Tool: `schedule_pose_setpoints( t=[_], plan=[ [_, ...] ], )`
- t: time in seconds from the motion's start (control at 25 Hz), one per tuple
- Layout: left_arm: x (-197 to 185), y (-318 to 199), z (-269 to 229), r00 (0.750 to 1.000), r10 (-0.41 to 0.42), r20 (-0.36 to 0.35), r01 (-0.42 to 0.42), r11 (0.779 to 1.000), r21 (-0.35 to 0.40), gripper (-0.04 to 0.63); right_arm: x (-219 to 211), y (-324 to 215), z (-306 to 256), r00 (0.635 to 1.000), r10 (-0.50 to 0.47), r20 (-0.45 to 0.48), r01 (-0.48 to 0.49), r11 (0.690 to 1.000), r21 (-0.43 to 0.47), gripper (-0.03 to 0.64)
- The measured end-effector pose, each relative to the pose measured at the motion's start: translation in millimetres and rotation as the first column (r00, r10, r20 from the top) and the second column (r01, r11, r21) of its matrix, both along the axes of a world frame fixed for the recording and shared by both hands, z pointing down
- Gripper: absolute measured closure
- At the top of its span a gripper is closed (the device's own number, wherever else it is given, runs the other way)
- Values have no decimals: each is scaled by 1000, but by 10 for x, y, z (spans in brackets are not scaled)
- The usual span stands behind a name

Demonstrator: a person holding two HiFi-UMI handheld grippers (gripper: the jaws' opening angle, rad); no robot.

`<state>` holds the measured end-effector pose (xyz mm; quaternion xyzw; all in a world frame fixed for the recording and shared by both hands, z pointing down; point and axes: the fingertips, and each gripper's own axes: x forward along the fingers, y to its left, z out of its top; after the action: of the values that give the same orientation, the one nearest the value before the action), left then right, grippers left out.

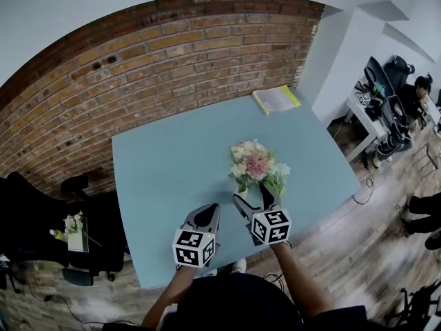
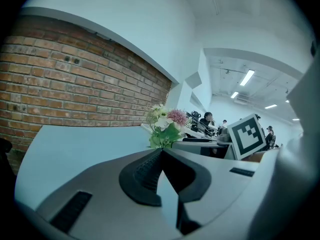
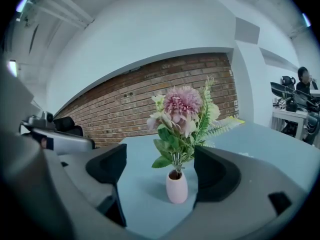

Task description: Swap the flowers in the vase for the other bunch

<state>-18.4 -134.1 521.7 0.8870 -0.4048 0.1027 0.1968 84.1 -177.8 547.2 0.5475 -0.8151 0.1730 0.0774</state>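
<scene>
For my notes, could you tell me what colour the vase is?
Pale pink vase, clearest in the right gripper view.

Table (image 1: 165,164): 1 pc. Pink vase (image 3: 177,186): 1. Flower bunches: 2, i.e. the bunch in the vase (image 1: 256,164) near the table's near edge, and the other bunch (image 1: 74,225) at far left, off the table. Yellow-green book (image 1: 275,99): 1, far right corner. Grippers: 2, the left gripper (image 1: 209,212) and the right gripper (image 1: 251,195), w/ 1 marker cube each. Persons at right: min. 2.
</scene>
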Motion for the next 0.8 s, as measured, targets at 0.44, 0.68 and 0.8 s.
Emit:
schedule_pose_setpoints(
  t=[0.44, 0.68, 0.8],
  plan=[
    [-109, 120, -29, 999, 36, -3, -36, 999, 7, 595, -65, 150, -87, 999, 20, -39, -19, 999, 35, 215],
    [-196, 167, -42, 999, 46, -13, -46, 999, 16, 595, -131, 217, -146, 998, 32, -52, -29, 998, 61, 353],
    [-228, 189, -52, 998, 53, -18, -53, 998, 17, 595, -139, 249, -194, 996, 54, -75, -48, 996, 77, 474]
  ],
)
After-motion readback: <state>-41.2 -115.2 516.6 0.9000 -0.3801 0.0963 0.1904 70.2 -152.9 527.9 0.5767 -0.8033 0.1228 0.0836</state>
